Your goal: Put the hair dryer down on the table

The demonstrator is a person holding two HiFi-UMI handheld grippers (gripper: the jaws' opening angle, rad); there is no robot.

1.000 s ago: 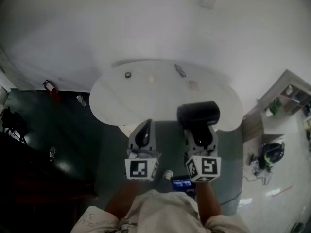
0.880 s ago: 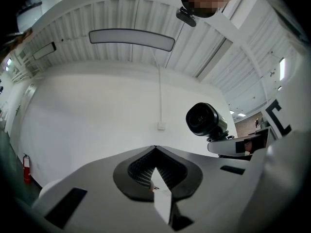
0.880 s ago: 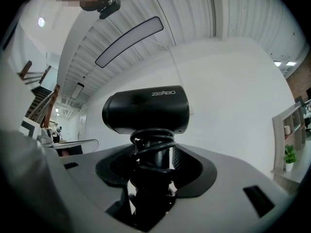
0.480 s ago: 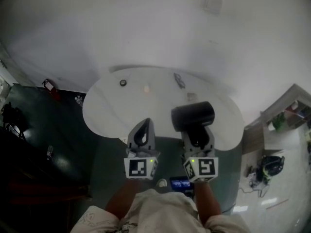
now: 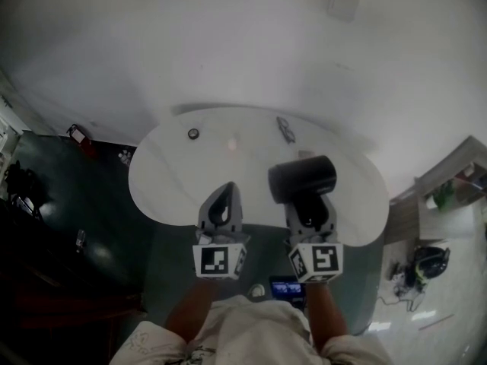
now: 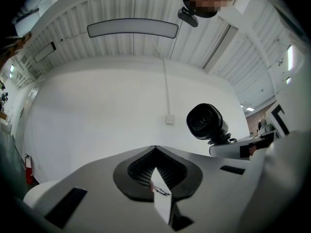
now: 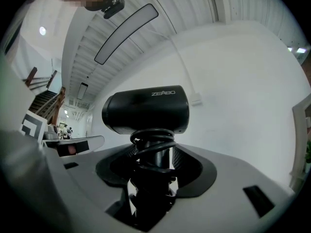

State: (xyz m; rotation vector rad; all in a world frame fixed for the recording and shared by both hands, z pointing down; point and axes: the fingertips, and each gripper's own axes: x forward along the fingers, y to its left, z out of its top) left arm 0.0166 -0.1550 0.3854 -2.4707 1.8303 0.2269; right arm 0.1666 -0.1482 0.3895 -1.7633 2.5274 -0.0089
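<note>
A black hair dryer (image 5: pixel 302 177) stands upright in my right gripper (image 5: pixel 308 201), which is shut on its handle; the cord is coiled round that handle. In the right gripper view the dryer's barrel (image 7: pixel 146 109) lies crosswise above the jaws of the right gripper (image 7: pixel 151 152). It hangs over the near right part of the white oval table (image 5: pixel 163 181). My left gripper (image 5: pixel 226 190) is beside it over the table's near edge, shut and holding nothing. In the left gripper view the left gripper (image 6: pixel 155 148) has its jaws meeting at a point, with the hair dryer (image 6: pixel 206 122) at the right.
On the far half of the table lie a small dark round thing (image 5: pixel 193 133), a pale pink thing (image 5: pixel 232 143) and a dark item (image 5: pixel 286 129). A white wall rises behind. A red extinguisher (image 5: pixel 76 134) stands on the dark floor at left, shelves (image 5: pixel 456 188) at right.
Both grippers have moved forward together, from in front of the table's near edge to over it. The hair dryer has come along in the right gripper and now hangs over the tabletop.
</note>
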